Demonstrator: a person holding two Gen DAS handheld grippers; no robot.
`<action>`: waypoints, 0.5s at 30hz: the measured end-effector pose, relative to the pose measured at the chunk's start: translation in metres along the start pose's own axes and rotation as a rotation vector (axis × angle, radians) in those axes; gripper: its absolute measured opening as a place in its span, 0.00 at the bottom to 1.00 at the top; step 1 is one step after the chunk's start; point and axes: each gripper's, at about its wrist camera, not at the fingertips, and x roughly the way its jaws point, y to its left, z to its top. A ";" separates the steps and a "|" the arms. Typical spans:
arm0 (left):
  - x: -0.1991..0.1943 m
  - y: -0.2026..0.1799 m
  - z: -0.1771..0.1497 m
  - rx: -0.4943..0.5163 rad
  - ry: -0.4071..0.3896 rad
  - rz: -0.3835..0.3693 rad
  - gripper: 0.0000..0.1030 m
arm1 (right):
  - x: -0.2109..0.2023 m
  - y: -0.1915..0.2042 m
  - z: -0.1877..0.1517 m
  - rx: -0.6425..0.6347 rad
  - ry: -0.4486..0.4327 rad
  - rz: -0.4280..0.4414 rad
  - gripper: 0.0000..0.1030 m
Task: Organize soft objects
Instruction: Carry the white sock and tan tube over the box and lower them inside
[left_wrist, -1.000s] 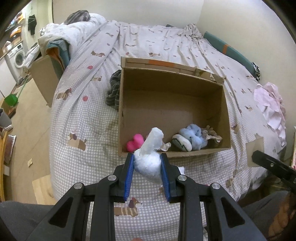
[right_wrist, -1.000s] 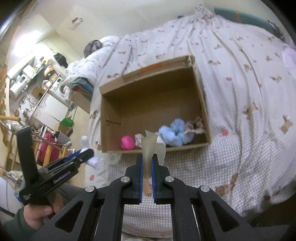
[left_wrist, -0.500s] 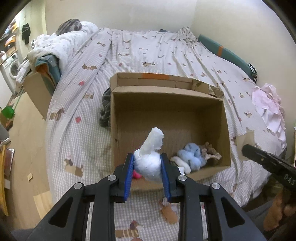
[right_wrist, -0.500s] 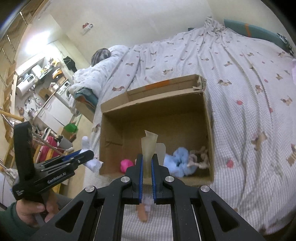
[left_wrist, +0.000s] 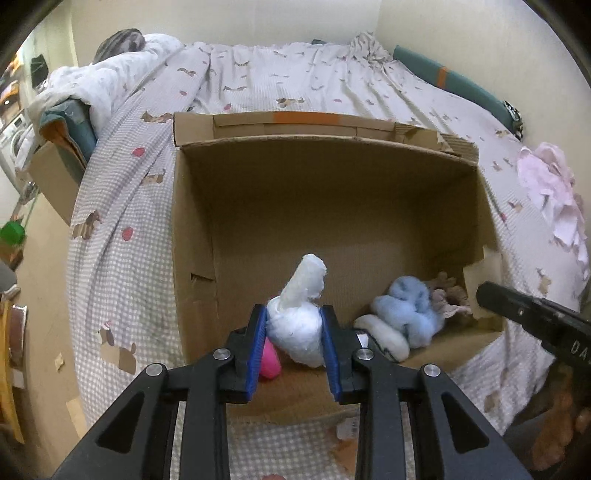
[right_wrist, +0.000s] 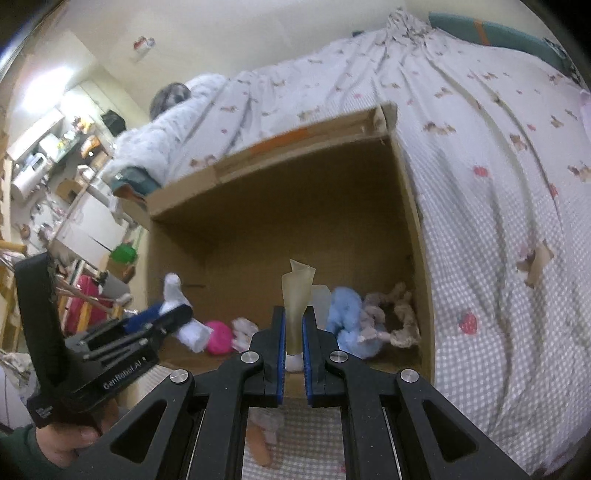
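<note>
An open cardboard box (left_wrist: 332, 206) lies on the bed (left_wrist: 288, 81). Inside it are a pink ball (left_wrist: 269, 363), a light blue fluffy toy (left_wrist: 410, 310) and a beige rope toy (left_wrist: 448, 295). My left gripper (left_wrist: 294, 334) is shut on a white rolled sock (left_wrist: 299, 317) and holds it over the box's near edge. My right gripper (right_wrist: 294, 334) is shut on a thin beige soft piece (right_wrist: 297, 295), also above the near edge of the box (right_wrist: 295, 206). The left gripper with its sock (right_wrist: 184, 325) shows at the left of the right wrist view.
A pink cloth (left_wrist: 550, 192) lies on the bed to the right of the box. A second cardboard box (left_wrist: 55, 173) with bedding stands at the bed's left side. Kitchen furniture and a green object (right_wrist: 123, 254) are on the floor side.
Both grippers have moved forward and closer to the box, still holding their items; they now hang over its near edge.
</note>
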 end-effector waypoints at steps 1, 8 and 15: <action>0.001 0.000 0.000 0.005 -0.007 0.007 0.25 | 0.004 -0.001 -0.001 -0.001 0.014 -0.009 0.09; 0.008 0.006 0.002 -0.020 0.015 -0.002 0.29 | 0.023 -0.008 -0.007 -0.019 0.083 -0.062 0.09; 0.011 0.000 -0.001 -0.024 0.044 -0.033 0.68 | 0.035 -0.013 -0.003 0.033 0.109 -0.058 0.10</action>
